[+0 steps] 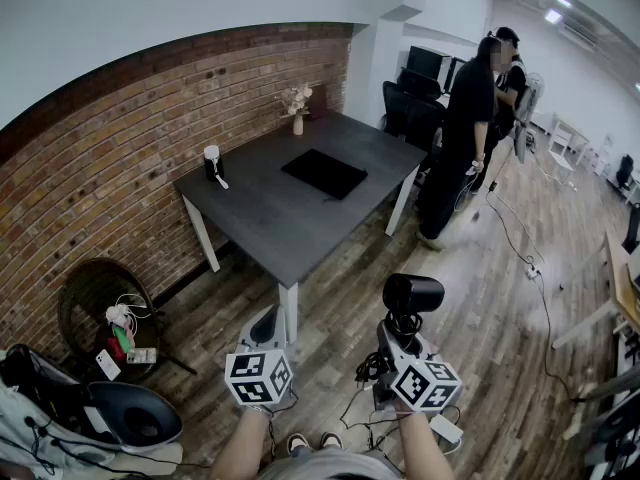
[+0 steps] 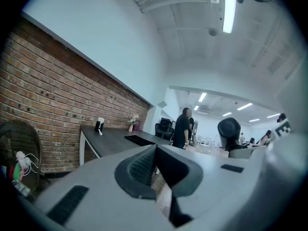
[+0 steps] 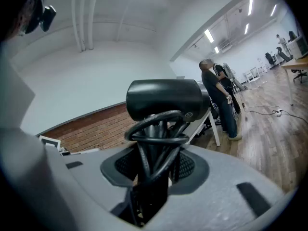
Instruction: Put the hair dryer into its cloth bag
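Far left: a wicker chair (image 1: 95, 303) stands by the brick wall (image 1: 120, 158). Left gripper (image 1: 266, 320): jaws pressed together on nothing, held over the wooden floor (image 1: 480, 308) just short of the grey table (image 1: 260, 223), on which a flat black item (image 1: 323, 173) lies. Right gripper (image 1: 398, 346): jaws partly apart, clamped on the handle of the black hair dryer (image 1: 413, 295), barrel uppermost, cord (image 3: 159, 136) looped round the handle. Far right: a person (image 1: 462, 138) stands beyond the table.
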Demonstrator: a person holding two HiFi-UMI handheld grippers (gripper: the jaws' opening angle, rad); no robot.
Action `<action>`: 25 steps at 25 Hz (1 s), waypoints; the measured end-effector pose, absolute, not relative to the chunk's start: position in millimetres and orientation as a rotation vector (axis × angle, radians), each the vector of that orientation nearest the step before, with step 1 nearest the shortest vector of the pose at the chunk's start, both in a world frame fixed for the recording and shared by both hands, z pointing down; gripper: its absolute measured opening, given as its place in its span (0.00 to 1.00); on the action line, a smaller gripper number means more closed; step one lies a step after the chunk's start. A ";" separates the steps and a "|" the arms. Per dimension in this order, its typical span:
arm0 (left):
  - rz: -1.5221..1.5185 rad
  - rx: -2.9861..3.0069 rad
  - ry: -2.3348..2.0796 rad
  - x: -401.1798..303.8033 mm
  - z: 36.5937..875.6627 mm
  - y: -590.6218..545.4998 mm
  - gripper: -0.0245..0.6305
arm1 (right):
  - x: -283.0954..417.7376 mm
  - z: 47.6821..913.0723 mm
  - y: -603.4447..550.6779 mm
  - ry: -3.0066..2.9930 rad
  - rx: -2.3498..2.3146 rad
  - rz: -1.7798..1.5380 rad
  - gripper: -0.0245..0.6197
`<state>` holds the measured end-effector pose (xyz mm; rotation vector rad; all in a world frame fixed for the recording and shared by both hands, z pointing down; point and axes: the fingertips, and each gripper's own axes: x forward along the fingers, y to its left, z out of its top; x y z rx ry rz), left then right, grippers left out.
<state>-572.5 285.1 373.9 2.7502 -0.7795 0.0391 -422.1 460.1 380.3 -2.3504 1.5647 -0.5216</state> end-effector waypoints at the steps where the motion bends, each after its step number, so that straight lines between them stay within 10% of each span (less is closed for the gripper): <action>1: 0.041 2.752 -0.777 -572.7 373.0 284.7 0.05 | -421.8 379.4 460.3 1.560 -2.353 -0.519 0.28; 25: 0.103 2.771 -0.676 -564.9 395.4 259.1 0.05 | -426.1 401.4 446.2 1.464 -2.334 -0.564 0.28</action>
